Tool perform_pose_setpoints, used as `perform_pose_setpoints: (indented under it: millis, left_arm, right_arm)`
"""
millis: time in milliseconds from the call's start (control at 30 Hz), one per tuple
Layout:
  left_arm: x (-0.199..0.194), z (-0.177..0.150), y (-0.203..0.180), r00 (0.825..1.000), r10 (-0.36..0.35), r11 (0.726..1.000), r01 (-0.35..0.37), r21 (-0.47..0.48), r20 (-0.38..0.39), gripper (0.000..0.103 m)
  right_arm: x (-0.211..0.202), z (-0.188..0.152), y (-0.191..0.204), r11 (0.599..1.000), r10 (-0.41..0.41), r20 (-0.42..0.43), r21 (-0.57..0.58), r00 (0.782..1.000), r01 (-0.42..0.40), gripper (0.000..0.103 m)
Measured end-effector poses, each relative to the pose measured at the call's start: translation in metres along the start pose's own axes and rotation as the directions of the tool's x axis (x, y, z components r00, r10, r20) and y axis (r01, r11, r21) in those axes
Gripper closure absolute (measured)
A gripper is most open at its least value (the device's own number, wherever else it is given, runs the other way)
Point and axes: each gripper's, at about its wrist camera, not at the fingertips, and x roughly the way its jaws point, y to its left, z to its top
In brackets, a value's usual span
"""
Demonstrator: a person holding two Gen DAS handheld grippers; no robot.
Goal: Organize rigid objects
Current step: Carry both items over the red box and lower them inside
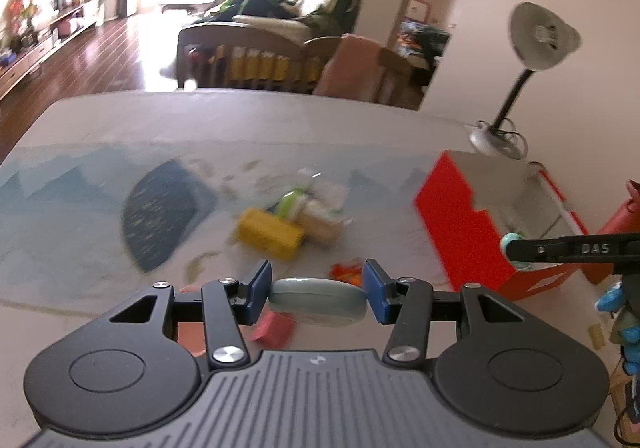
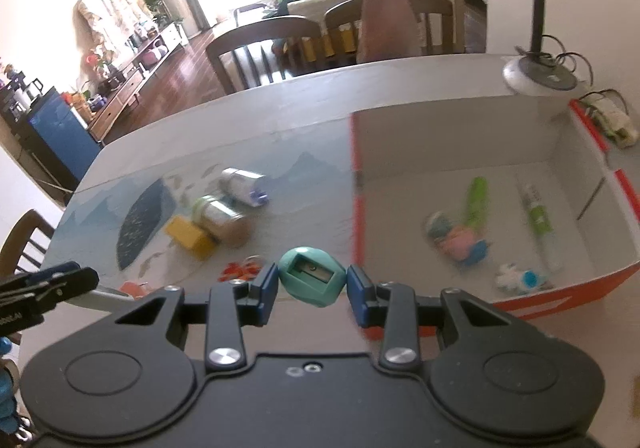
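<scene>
My left gripper (image 1: 318, 286) is shut on a flat grey-green oval case (image 1: 318, 298), held above the table mat. My right gripper (image 2: 312, 284) is shut on a teal egg-shaped pencil sharpener (image 2: 312, 282), just left of the red-and-white box (image 2: 580, 288). In the left wrist view the same box (image 1: 464, 232) stands at right, and the right gripper (image 1: 516, 244) reaches in with the teal sharpener at its tip. The box holds a green tube (image 2: 478, 203), a glue stick (image 2: 538, 219), a pink-and-blue toy (image 2: 456, 244) and a small white-and-blue item (image 2: 520, 280).
On the mat lie a yellow block (image 2: 190, 238), a jar on its side (image 2: 224, 219), a white bottle (image 2: 244, 185), an orange trinket (image 2: 240, 272) and a pink piece (image 1: 276, 328). A desk lamp (image 1: 500, 115) stands behind the box. Chairs line the table's far edge.
</scene>
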Motion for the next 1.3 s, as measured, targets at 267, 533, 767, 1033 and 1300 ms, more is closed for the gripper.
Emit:
perform_pose_setpoints:
  millis: [267, 533, 767, 1033, 1300]
  left_arm:
    - [0.024, 0.029, -0.067, 0.998, -0.055, 0.996, 0.054, 0.072, 0.012, 0.054]
    - [0.06, 0.057, -0.135, 0.993, -0.116, 0.983, 0.117, 0.143, -0.018, 0.054]
    - [0.091, 0.075, -0.184, 0.989, -0.146, 0.975, 0.149, 0.166, -0.034, 0.054]
    - [0.138, 0.086, -0.232, 0.984, -0.161, 0.961, 0.173, 0.215, -0.071, 0.054]
    - [0.198, 0.089, -0.264, 0.988, -0.106, 0.945, 0.134, 0.299, -0.11, 0.054]
  right_arm:
    - [0.002, 0.012, -0.05, 1.0, -0.028, 0.004, 0.003, 1.0, 0.028, 0.067]
    - [0.008, 0.017, -0.107, 0.997, -0.074, -0.005, 0.028, 0.997, 0.074, 0.067]
    - [0.017, 0.015, -0.149, 0.991, -0.117, -0.032, 0.055, 0.993, 0.119, 0.067]
    - [0.027, 0.017, -0.177, 0.988, -0.139, -0.051, 0.057, 0.989, 0.141, 0.067]
    - [0.042, 0.022, -0.184, 0.991, -0.135, -0.085, 0.007, 0.987, 0.136, 0.067]
